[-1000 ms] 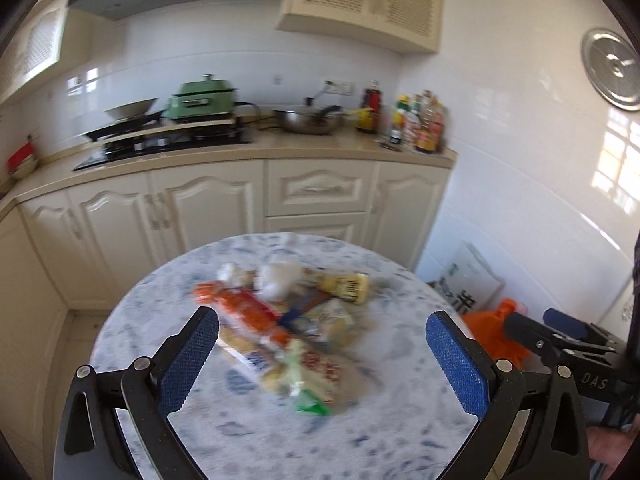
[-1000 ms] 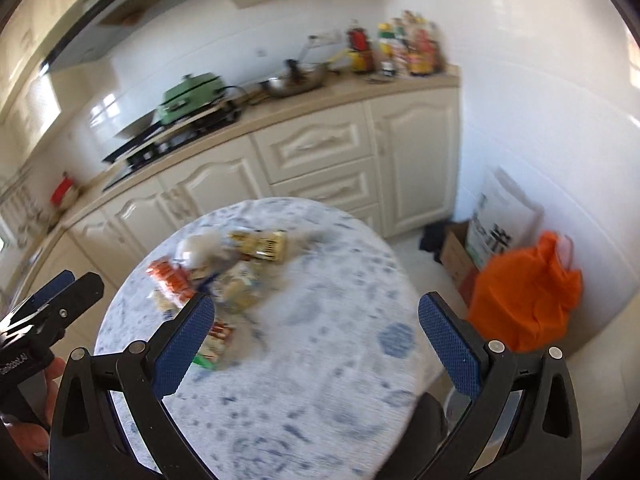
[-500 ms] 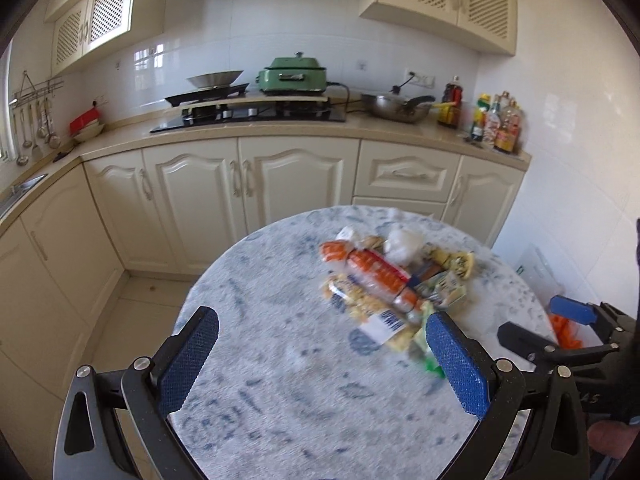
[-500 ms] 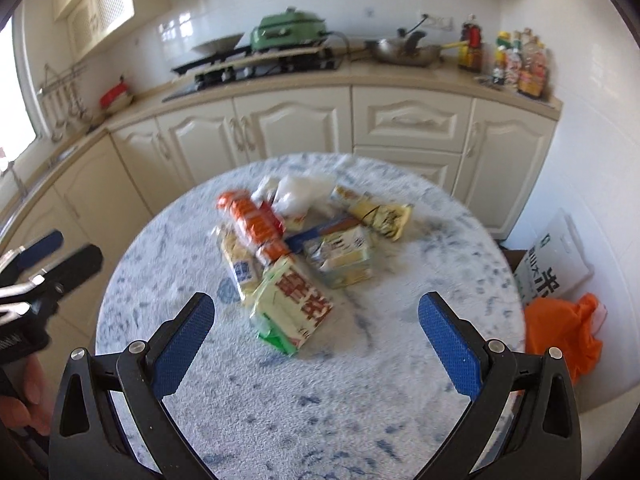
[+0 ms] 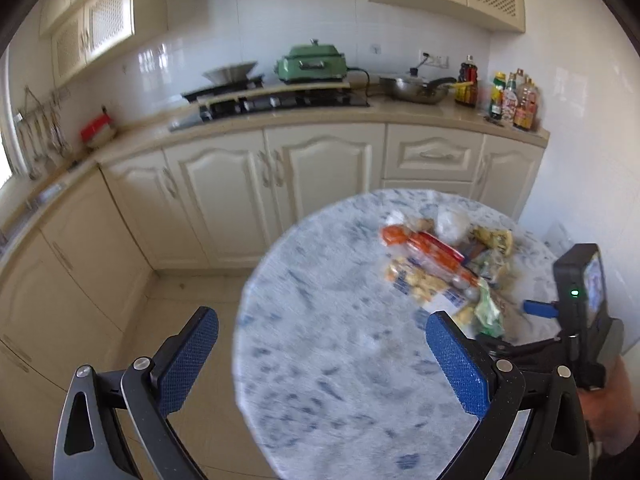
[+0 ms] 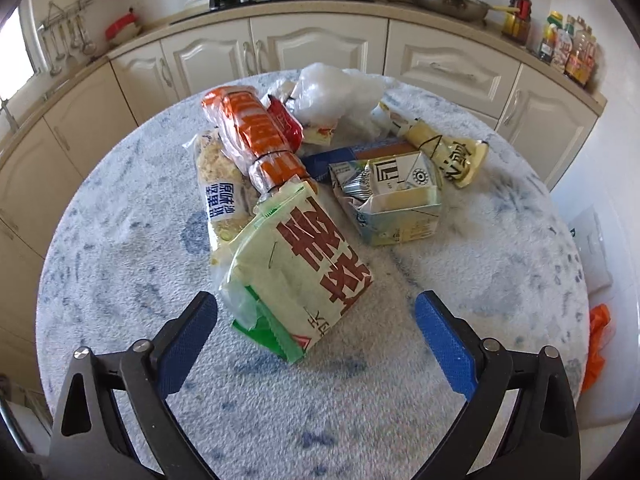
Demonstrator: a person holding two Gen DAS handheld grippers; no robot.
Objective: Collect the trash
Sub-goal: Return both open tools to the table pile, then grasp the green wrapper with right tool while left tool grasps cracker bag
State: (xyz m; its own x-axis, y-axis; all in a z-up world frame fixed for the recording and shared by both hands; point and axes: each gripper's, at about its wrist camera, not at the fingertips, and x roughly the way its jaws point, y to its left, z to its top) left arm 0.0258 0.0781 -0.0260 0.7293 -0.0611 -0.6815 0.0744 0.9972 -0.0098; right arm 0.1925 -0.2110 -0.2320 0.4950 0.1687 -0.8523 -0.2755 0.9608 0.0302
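Right hand-held gripper hangs with fingers wide apart just short of the green-and-white packet at frame centre, nearest piece of the trash pile on the round tabletop. Best to straddle the packet's near end, then close gently on crinkly film. Left hand-held gripper also spread, empty, pile at its right. Compared with half a second ago, right view much closer to the pile; left view swung further left.
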